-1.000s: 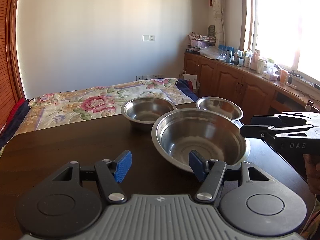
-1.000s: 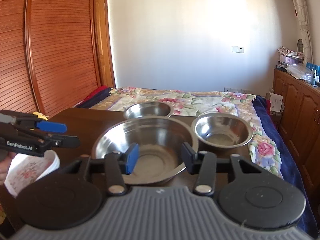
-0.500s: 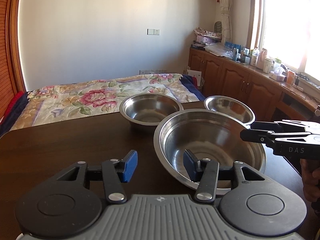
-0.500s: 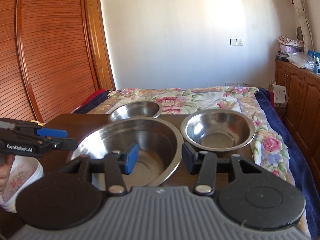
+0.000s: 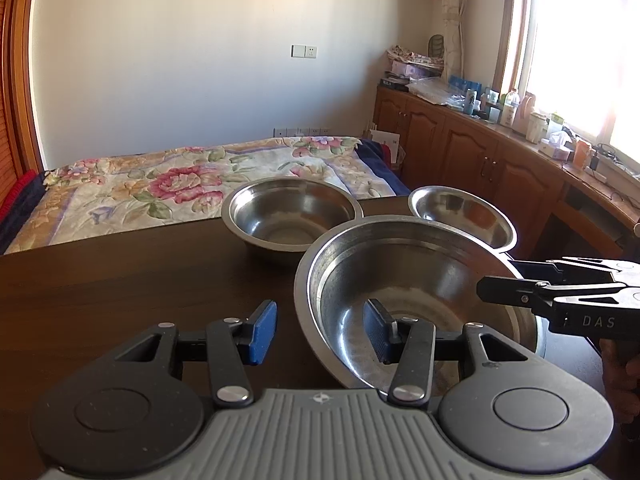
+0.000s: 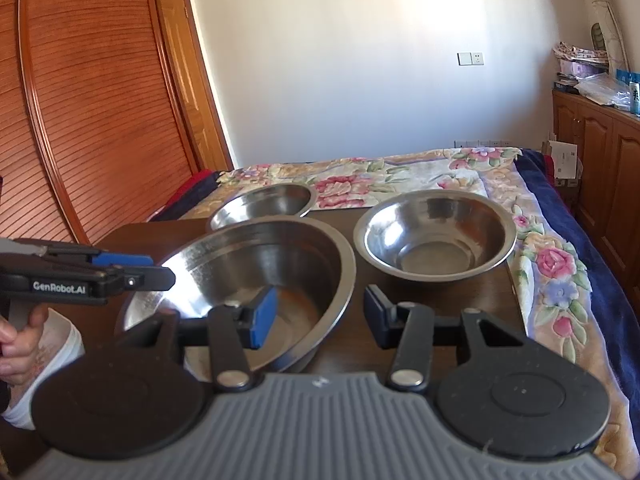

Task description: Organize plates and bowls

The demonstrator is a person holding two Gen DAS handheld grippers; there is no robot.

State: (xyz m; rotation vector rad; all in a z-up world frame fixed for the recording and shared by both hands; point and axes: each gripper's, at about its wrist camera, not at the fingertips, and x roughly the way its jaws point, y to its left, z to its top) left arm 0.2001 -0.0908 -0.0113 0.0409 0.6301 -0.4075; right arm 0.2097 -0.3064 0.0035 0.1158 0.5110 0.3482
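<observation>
Grippers straddling big bowl [image 5: 416, 292] rim, left [image 5: 320, 334] just been narrowing, right [image 6: 320, 314] spread, neither pinching. Grasp step; next: squeeze, lift evenly.

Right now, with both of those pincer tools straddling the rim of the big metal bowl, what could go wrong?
1. Neither the left gripper nor the right gripper presses the big bowl's rim yet, though the left jaws have just been closing; a thin, slick rim could slip out.
2. An uneven lift from opposite sides could tilt it.
3. The two smaller bowls sit close behind and could be knocked.
</observation>
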